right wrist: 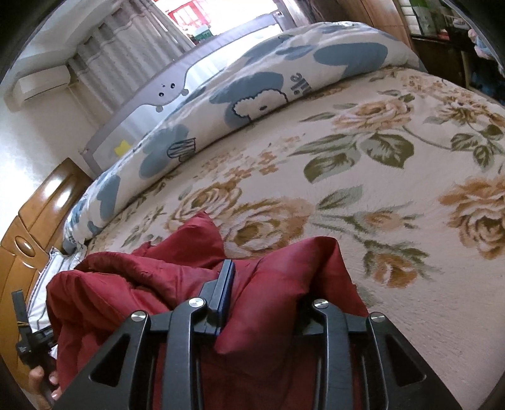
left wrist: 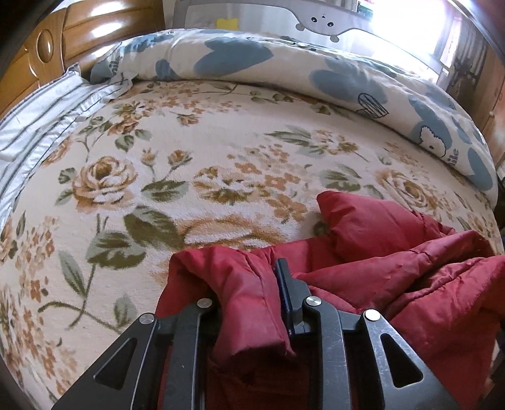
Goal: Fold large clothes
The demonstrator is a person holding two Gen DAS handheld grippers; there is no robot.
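The left gripper (left wrist: 252, 284) is clamped on a padded edge of the red puffer jacket (left wrist: 394, 268), and the right gripper (right wrist: 262, 284) pinches another fold of it. The jacket hangs bunched between them over the floral blanket (left wrist: 189, 151), near the rolled blue-patterned duvet (left wrist: 347, 72).

You have a floral bed blanket (left wrist: 176, 151) spread across the bed, cream with tan roses and green leaves. At twelve to two o'clock a rolled duvet (left wrist: 284, 66) with blue blotches and cartoon sheep lies along its far edge, touching it. Behind that stands a grey bed rail (left wrist: 318, 25) with an animal face. At ten o'clock you see a striped pillow (left wrist: 41, 120), and beyond it the glossy wooden headboard (left wrist: 79, 31). In your right view an air conditioner (right wrist: 41, 83) sits at ten o'clock beside ribbed curtains (right wrist: 126, 56).
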